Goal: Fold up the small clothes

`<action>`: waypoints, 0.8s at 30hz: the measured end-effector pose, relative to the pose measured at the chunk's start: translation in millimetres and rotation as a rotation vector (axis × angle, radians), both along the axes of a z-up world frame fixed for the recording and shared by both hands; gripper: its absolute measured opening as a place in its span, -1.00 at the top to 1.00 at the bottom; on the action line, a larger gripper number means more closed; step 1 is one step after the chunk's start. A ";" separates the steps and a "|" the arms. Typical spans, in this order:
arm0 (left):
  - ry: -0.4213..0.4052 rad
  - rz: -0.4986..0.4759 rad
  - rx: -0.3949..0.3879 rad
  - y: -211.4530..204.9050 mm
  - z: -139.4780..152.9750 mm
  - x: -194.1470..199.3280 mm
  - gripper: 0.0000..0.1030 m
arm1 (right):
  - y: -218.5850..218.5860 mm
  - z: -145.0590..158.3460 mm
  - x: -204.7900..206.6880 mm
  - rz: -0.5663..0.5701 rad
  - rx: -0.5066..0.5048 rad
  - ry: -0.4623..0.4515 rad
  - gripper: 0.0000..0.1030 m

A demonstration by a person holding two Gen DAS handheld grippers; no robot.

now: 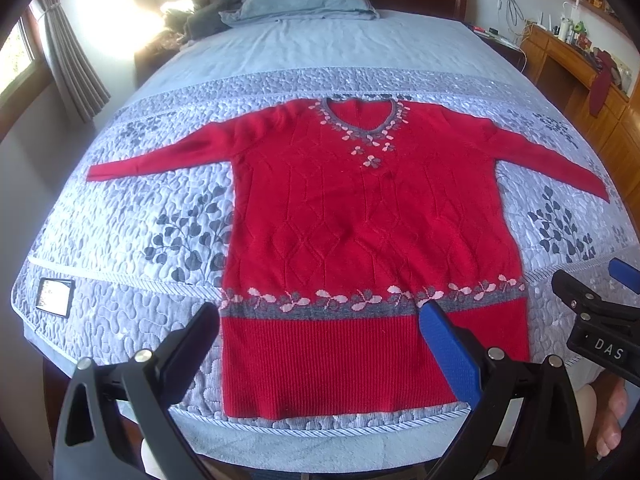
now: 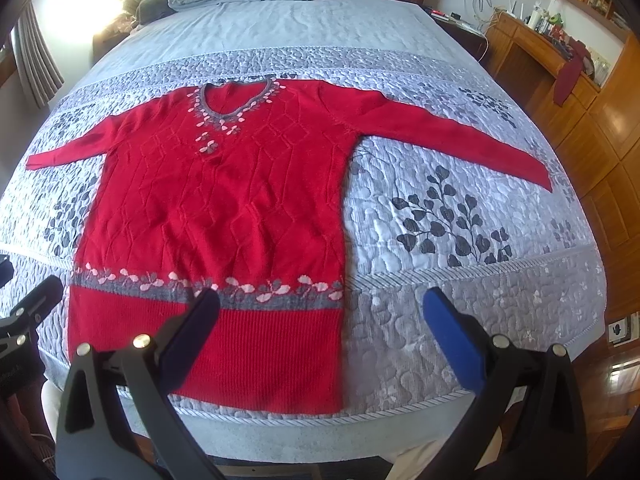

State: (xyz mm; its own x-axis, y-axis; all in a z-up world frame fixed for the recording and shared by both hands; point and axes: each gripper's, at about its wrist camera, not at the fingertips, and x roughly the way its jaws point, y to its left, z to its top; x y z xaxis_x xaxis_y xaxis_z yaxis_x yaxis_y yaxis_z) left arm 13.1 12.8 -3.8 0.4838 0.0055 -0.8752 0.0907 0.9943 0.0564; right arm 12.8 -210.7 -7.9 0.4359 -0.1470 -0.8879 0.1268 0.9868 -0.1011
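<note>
red sweater [image 1: 360, 220] flat on the quilt [image 1: 120, 220], sleeves out. both grippers [image 1: 320, 312] [image 2: 320, 300] wide open, empty, above its hem.

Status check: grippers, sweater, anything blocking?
Left gripper and right gripper open, empty. Red sweater flat on quilt, sleeves spread, unfolded. Nothing in the way.

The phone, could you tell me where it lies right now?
In the left wrist view the phone lies on the quilt's near left corner, left of the red sweater's hem.
</note>
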 end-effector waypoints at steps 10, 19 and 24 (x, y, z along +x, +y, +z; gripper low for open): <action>-0.003 0.013 0.003 4.1 -1.3 2.0 -0.94 | -2.9 0.5 -0.9 -0.002 -0.002 -0.003 -0.96; -0.002 0.013 0.004 4.5 -1.7 2.6 -0.94 | -2.4 -1.7 -0.5 -0.003 -0.003 0.001 -0.96; -0.001 0.012 0.005 5.3 -3.4 3.7 -0.94 | -3.5 -3.1 0.3 -0.005 -0.003 0.007 -0.96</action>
